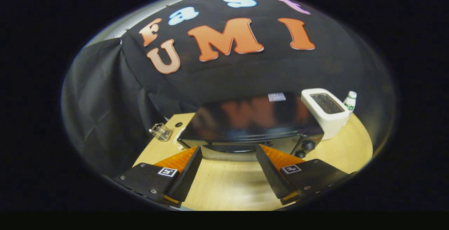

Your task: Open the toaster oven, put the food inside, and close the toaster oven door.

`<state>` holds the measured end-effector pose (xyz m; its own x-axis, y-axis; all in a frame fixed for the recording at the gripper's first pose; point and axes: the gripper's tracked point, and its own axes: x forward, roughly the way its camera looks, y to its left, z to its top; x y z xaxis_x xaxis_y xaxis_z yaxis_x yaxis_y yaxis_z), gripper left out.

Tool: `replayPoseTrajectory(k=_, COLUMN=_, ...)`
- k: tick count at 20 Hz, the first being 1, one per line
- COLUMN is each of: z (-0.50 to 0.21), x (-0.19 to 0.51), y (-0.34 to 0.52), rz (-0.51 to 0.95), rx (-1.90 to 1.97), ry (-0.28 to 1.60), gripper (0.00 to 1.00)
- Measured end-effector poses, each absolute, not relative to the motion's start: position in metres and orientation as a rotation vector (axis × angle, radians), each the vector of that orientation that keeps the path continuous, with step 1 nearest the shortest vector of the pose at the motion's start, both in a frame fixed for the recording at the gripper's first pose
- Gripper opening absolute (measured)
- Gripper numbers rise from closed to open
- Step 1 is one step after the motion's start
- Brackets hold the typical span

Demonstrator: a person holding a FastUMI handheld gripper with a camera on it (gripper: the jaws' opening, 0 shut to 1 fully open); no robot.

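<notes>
A black toaster oven (250, 121) stands on the wooden table (228, 184), seen from above and in front; its glossy top reflects the wall. Its door looks shut, with a pale handle bar (229, 153) along the front and two dark knobs (304, 149) at the right. My gripper (228, 150) hovers over the table just in front of the oven. Its fingers are spread wide apart with nothing between them, and their tips frame the handle. I cannot make out the food.
A white pop-up toaster (326, 112) stands to the right of the oven, with a small white bottle (349, 102) behind it. A clear glass object (161, 131) sits at the table's left edge. Black cloth hangs behind and to the left.
</notes>
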<state>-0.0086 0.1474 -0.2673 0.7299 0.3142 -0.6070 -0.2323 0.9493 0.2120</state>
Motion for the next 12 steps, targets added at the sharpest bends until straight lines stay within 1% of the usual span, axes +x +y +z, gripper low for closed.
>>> replayPoseTrajectory(k=2, z=-0.231, x=-0.001, y=0.137, rz=0.304, rx=0.1, ry=0.592, gripper=0.96)
replayPoseTrajectory(k=4, z=-0.188, x=0.008, y=0.128, rz=0.306, rx=0.068, ry=0.479, gripper=0.98)
replayPoseTrajectory(k=6, z=-0.148, x=0.014, y=0.115, rz=0.299, rx=0.02, ry=0.364, gripper=0.98)
replayPoseTrajectory(k=9, z=-0.096, x=0.015, y=0.106, rz=0.288, rx=0.003, ry=0.255, gripper=0.98)
replayPoseTrajectory(k=12, z=-0.044, x=0.014, y=0.09, rz=0.246, rx=-0.008, ry=0.142, gripper=0.99)
